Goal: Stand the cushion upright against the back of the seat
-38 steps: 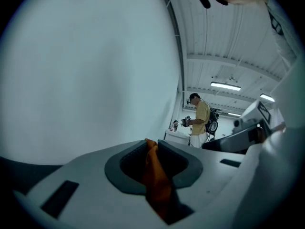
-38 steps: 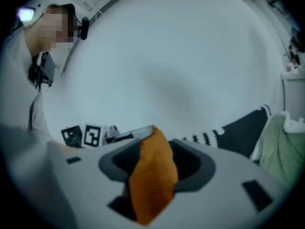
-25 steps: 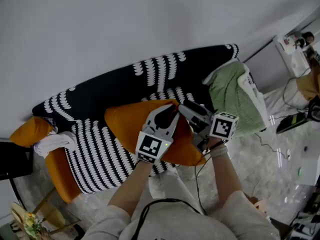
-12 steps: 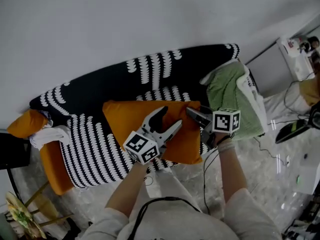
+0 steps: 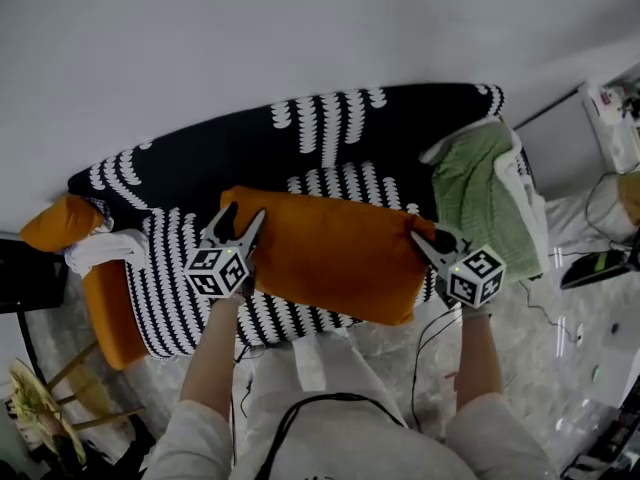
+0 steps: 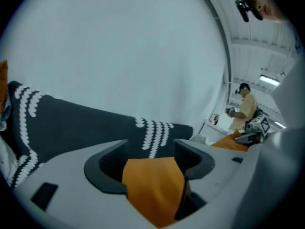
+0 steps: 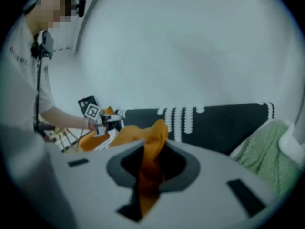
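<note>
The orange cushion [image 5: 335, 253] lies lengthways across the seat of the black-and-white patterned sofa [image 5: 330, 138], in front of its back. My left gripper [image 5: 240, 223] is at the cushion's left corner, jaws wide, the corner's orange cloth [image 6: 152, 190] lying between them. At the right corner, my right gripper [image 5: 428, 242] has its jaws closing, and a fold of the cushion [image 7: 153, 142] is pinched thin between the pads. In the right gripper view [image 7: 152, 151] the left gripper [image 7: 97, 120] shows far off at the other end.
A green blanket [image 5: 480, 193] is heaped at the sofa's right end. Another orange cushion [image 5: 58, 236] and white cloth [image 5: 100, 253] sit at the left end. Cables and gear [image 5: 595, 268] lie on the floor to the right. A person in yellow [image 6: 245, 106] stands far off.
My left gripper let go of the cushion's middle, opened, and swung left and down to its left corner. My right gripper moved out to the right corner and closed on it. The cushion now lies spread wide.
</note>
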Demonstrator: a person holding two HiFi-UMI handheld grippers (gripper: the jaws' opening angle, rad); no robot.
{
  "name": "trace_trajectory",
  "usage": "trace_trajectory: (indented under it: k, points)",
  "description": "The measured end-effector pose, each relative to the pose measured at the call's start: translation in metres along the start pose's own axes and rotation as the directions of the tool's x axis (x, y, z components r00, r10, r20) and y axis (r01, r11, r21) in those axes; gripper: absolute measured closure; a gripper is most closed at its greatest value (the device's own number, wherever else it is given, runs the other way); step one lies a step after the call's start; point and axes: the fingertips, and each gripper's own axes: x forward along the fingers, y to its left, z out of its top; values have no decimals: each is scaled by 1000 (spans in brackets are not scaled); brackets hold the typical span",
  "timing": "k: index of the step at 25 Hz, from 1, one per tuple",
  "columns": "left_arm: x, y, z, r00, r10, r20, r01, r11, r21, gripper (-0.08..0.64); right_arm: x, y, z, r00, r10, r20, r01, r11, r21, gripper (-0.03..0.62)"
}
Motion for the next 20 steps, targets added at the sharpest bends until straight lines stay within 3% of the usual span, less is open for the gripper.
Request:
trace_trajectory:
  k: [3, 5, 9, 11, 13, 14, 16, 20]
  points:
    - [-2, 63, -12, 985, 156, -75, -162, 984, -81, 221, -13, 3, -14, 1000, 12, 16, -11, 998, -65, 526]
    - [1, 89, -21, 974, 195, -112, -213, 960, -182, 194, -21, 5, -24, 1000, 21, 17, -19, 996, -89, 528]
    - [15, 104, -45, 969, 145, -201, -209, 914, -347, 183, -37, 15, -39, 999, 41, 4, -41, 994, -97, 531]
    - [22, 101, -54, 966, 106, -236, -190, 911, -367, 184, -43, 18, -44, 999, 47, -3, -47, 994, -100, 531]
    - [25, 97, -53, 967, 95, -235, -174, 922, -345, 188, -45, 16, -49, 999, 39, -7, -40, 995, -94, 531]
    - [26, 95, -50, 969, 100, -224, -172, 927, -332, 243, -46, 14, -51, 1000, 29, -8, -30, 996, -85, 531]
    - [24, 92, -45, 974, 117, -193, -174, 933, -315, 427, -45, 7, -53, 1000, 1, -3, -1, 999, -54, 531]
    - [19, 75, -36, 987, 82, -136, -124, 933, -338, 500, -41, -18, -49, 995, -96, 11, 95, 994, 44, 531]
